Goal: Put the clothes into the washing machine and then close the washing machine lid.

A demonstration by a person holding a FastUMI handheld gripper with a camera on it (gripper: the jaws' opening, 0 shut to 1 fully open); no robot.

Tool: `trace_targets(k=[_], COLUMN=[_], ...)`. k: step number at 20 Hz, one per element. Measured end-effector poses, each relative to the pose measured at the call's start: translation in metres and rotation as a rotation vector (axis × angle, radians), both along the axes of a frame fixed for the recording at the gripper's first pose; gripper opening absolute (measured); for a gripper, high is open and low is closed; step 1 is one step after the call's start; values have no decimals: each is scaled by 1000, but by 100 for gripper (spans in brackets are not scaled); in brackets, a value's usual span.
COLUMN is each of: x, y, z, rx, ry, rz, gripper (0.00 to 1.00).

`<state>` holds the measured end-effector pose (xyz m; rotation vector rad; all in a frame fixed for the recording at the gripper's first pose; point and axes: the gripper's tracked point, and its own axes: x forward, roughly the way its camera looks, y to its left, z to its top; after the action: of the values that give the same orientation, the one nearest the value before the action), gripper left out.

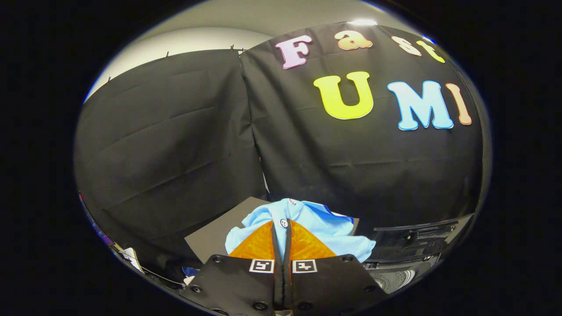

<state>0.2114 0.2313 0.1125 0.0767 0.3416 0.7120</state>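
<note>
Pinching light-blue shirt (303, 219), hand-held gripper (282, 228) beside washing machine (408, 245).

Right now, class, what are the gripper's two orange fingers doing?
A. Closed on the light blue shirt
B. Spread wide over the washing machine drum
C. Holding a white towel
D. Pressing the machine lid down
A: the orange fingers meet with only a thin gap, light blue shirt fabric pinched between them and bunched just beyond, so the gripper holds it above the open washing machine.
</note>
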Motion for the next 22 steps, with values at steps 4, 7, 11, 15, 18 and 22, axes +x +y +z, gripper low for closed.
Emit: trace_targets(k=[4,7,11,15,18,22], x=[3,6,9,15,17,20], y=[-38,-69,-114,-161,-189,-214], z=[3,6,-3,-17,-30,-40], rx=[20,41,50,44,17,-8], ry=[0,-5,1,24,30,25], rz=[-37,-71,-125,-190,-226,-253], gripper=[1,1,1,1,1,1])
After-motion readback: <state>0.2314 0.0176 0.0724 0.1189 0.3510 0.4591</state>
